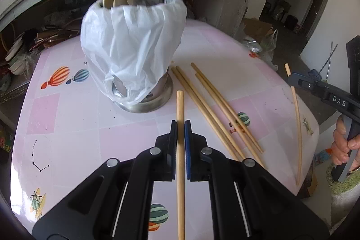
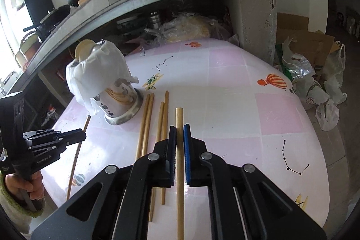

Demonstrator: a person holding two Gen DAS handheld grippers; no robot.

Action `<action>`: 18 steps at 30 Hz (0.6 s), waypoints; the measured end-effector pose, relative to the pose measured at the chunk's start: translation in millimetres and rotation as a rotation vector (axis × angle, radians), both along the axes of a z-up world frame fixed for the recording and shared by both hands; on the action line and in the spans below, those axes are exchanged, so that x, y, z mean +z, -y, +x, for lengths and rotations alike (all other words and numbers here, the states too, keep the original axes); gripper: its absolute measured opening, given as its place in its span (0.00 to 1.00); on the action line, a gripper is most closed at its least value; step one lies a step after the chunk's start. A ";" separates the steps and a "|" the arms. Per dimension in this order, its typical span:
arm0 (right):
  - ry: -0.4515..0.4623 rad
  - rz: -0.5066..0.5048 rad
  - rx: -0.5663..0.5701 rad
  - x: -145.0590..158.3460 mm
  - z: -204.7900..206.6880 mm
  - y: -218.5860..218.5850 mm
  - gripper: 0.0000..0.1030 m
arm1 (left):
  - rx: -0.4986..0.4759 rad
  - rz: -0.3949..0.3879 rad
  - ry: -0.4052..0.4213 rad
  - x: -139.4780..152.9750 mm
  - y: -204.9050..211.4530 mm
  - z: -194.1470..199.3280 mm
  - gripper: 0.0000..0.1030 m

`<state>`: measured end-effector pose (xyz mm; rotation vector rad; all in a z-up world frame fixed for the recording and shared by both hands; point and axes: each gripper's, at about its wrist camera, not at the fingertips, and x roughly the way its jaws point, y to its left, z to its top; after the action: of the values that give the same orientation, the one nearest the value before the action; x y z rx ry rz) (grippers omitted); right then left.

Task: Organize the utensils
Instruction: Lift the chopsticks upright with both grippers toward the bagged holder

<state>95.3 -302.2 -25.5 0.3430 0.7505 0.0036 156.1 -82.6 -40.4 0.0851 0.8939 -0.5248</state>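
Left wrist: jaws clamp chopstick (image 1: 180, 105)

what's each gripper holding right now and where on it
Each holds one chopstick. The left gripper clamps its chopstick near the top end; the right gripper likewise clamps its chopstick near the top end.

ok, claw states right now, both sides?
Left claw: shut on a pale round wooden chopstick.
Right claw: shut on another pale wooden chopstick.
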 end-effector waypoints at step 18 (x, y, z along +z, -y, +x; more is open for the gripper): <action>0.199 0.022 0.005 74.1 -43.7 -8.8 0.07 | 0.024 -0.156 0.253 105.6 -50.9 -55.7 0.05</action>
<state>51.6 -293.4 48.6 0.3560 0.5547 0.0503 100.4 -31.7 65.2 -0.0015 0.6043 -0.5458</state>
